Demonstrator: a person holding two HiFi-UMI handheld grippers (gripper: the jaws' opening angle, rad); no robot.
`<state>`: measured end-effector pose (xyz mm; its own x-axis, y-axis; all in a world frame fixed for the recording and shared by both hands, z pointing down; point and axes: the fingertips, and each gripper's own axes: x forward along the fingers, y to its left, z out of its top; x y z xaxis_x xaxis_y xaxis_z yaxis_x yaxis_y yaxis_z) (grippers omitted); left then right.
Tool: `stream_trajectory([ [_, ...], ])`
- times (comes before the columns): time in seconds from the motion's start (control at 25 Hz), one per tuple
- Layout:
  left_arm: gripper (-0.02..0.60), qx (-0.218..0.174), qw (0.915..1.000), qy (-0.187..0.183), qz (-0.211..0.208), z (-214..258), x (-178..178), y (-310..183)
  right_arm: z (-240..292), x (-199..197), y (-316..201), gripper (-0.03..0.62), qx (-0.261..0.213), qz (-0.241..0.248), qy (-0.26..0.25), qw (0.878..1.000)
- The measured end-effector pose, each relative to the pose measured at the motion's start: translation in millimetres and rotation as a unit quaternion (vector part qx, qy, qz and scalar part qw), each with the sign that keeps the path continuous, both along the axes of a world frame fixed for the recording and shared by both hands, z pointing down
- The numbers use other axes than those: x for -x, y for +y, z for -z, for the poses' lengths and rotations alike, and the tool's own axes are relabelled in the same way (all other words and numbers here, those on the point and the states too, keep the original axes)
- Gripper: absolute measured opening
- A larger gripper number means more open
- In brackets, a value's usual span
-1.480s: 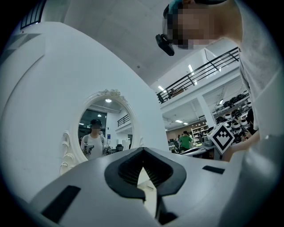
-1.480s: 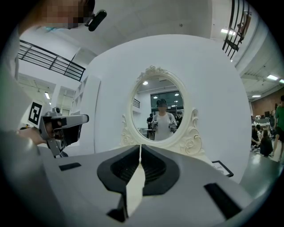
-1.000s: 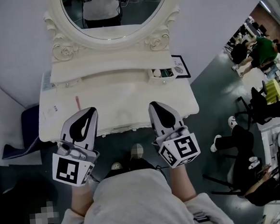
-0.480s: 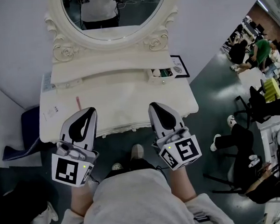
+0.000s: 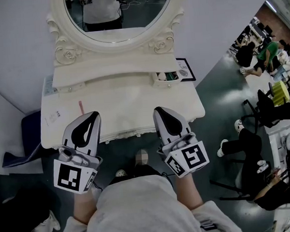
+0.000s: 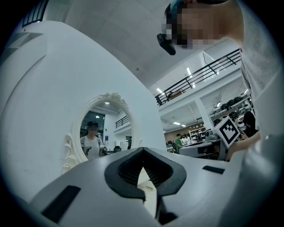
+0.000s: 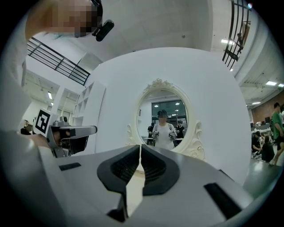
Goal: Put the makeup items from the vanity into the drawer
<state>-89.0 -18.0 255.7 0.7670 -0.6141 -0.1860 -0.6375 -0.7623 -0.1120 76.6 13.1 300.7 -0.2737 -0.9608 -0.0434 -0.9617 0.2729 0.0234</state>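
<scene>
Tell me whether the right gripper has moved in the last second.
No. The right gripper sits where it was a second ago, its fingers reaching just past the front edge of the vanity.

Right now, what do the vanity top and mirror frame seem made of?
Vanity top: probably painted wood, cream and matte, with a carved scalloped front edge.
Mirror frame: painted wood or moulded resin, same cream finish, raised rosettes and scrolls; I cannot tell which.
</scene>
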Motion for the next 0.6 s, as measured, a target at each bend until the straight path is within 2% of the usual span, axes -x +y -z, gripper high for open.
stream_trajectory([
  [0.6, 0.012, 0.002, 1.0000, 0.004, -0.004, -0.9, 1.4, -5.7, 6.7, 2.7, -1.8, 0.025, -0.008, -0.001, -0.004, 1.000],
])
